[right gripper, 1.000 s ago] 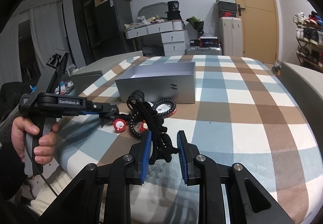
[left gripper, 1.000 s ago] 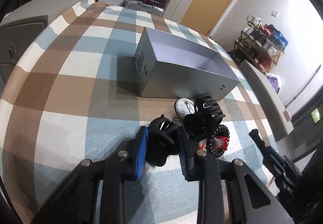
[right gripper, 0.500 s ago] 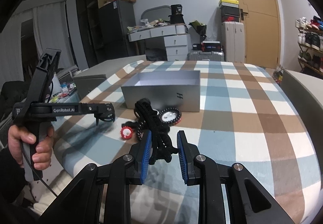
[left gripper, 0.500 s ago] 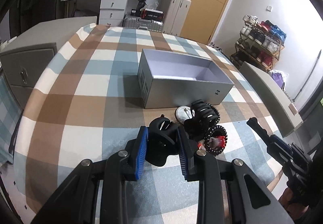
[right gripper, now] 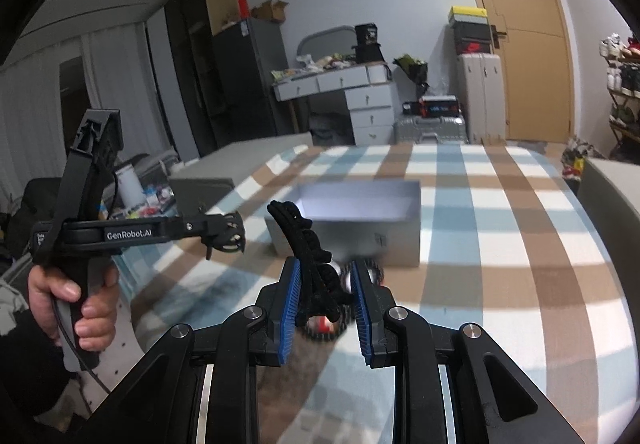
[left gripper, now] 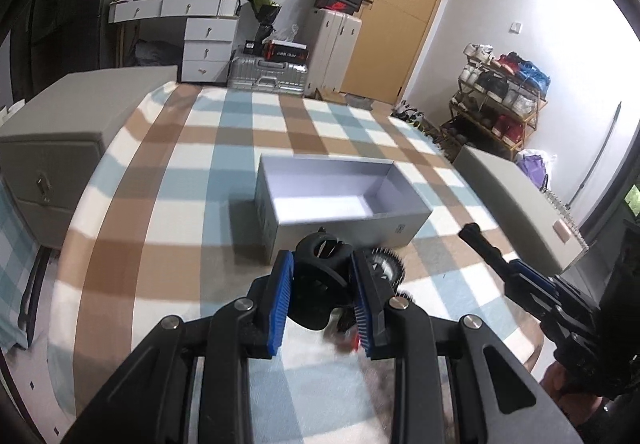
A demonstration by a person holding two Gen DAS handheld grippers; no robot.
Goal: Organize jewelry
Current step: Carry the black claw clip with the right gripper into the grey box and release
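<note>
My left gripper (left gripper: 322,276) is shut on a rounded black claw clip (left gripper: 320,256), held above the checked tablecloth. My right gripper (right gripper: 325,276) is shut on a long black hair clip (right gripper: 304,244) that sticks up and to the left from between the blue pads. In front of both stands an open grey box (left gripper: 344,200) (right gripper: 360,228) with nothing visible inside. A black beaded bracelet (left gripper: 386,264) and blurred red pieces (right gripper: 320,324) lie on the cloth, partly hidden by the fingers. The right wrist view shows the left gripper (right gripper: 230,234) side-on with its clip.
The checked cloth (left gripper: 168,228) covers a round-edged table. Grey cabinets (left gripper: 60,148) stand left of it and a grey ledge (left gripper: 516,204) to the right. A person's hand (right gripper: 80,308) grips the left tool's handle. The right gripper (left gripper: 472,234) reaches in from the right.
Both grippers have risen from the cloth with their clips still held. The box and the remaining jewelry now sit lower in view, and the jewelry is more hidden behind the fingers.
</note>
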